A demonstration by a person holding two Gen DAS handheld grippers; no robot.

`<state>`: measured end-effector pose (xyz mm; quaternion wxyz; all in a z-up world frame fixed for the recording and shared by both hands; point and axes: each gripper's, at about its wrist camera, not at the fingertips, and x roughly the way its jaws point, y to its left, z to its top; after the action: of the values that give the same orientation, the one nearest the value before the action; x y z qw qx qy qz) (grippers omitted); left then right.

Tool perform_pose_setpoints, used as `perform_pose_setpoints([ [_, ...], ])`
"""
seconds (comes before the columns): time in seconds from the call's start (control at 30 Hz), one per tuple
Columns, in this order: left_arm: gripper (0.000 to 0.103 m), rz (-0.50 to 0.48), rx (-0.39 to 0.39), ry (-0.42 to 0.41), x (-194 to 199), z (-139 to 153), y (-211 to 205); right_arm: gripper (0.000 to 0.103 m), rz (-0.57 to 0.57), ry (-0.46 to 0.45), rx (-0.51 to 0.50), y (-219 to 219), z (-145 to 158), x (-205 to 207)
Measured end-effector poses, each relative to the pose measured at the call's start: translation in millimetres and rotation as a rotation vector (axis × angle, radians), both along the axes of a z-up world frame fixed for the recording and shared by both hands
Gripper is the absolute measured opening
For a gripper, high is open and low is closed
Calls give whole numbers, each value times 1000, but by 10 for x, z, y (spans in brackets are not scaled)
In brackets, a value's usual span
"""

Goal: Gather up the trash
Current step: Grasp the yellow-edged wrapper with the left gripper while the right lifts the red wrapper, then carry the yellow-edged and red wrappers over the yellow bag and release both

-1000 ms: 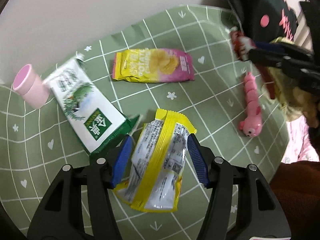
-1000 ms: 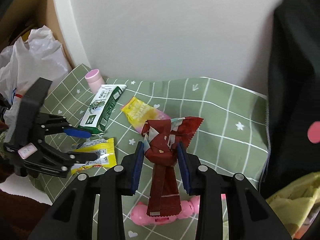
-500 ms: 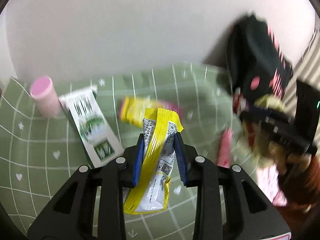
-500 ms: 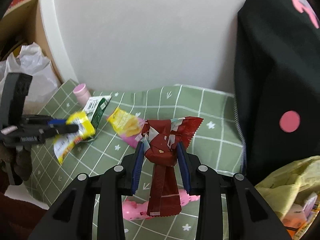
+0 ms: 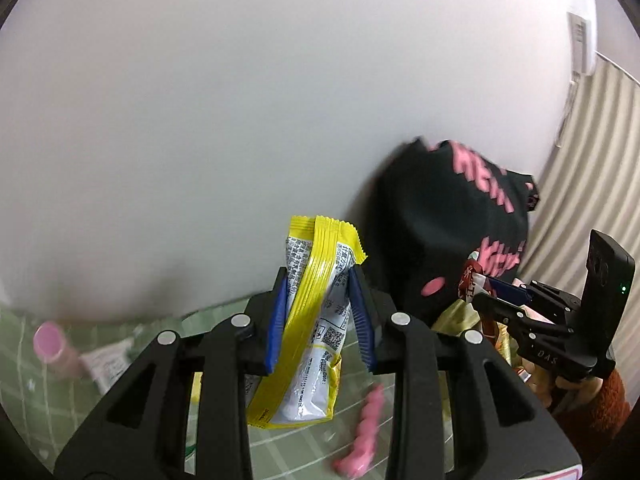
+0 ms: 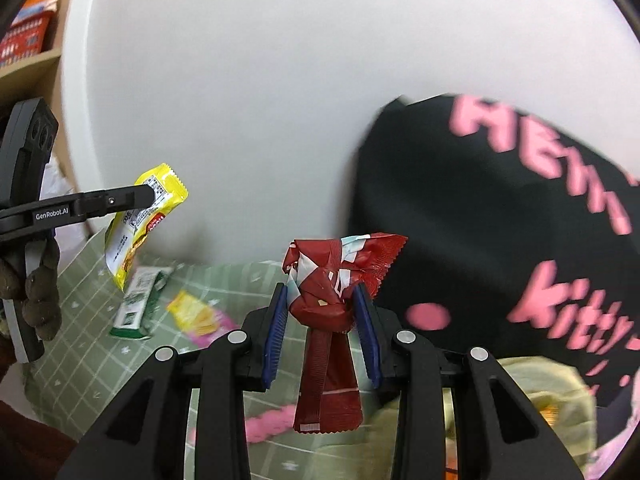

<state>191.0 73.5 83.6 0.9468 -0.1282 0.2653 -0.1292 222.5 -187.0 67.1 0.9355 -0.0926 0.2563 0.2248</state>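
Note:
My left gripper [image 5: 320,316] is shut on a yellow and white snack wrapper [image 5: 316,320] and holds it in the air above the green checked tablecloth [image 5: 16,364]. It also shows in the right wrist view [image 6: 140,216]. My right gripper [image 6: 320,320] is shut on a crumpled red wrapper [image 6: 328,320], lifted above the cloth, beside a black bag with pink lettering [image 6: 500,240]. A yellow-green plastic bag [image 6: 532,396] lies below the black bag. A yellow and pink chip packet [image 6: 200,318] and a green and white packet [image 6: 138,304] lie on the cloth.
A pink caterpillar toy [image 5: 364,436] lies on the cloth below the grippers. A pink cup [image 5: 52,344] stands at the left by the white wall. A wooden shelf with boxes [image 6: 28,24] is at the far left. A curtain [image 5: 588,184] hangs at the right.
My left gripper closed on the yellow wrapper and lifted it off the cloth, tilting up towards the wall. My right gripper rose with the red wrapper towards the black bag.

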Motion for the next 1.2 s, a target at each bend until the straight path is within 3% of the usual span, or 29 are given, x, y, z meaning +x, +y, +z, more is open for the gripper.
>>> perform_pose_setpoints([
  [0.27,29,-184,-1,-85,280,244,-887,32,-195,-81,9,-804,242,-227],
  [0.5,29,-335,9,-143,385,442,-1670,32,-333,-82,2,-1448,256,-362],
  [0.67,29,-418,4,-134,413,435,-2098,32,-401,-67,9,-1796,209,-489],
  [0.77,29,-460,-2,-110,429,378,-2316,32,-426,-61,16,-1942,167,-548],
  [1.0,30,-536,-113,-10,574,183,-2616,32,-470,-43,36,-2181,117,-634],
  [1.2,30,-569,-173,124,735,-153,-2886,32,-464,-34,58,-2268,114,-652],
])
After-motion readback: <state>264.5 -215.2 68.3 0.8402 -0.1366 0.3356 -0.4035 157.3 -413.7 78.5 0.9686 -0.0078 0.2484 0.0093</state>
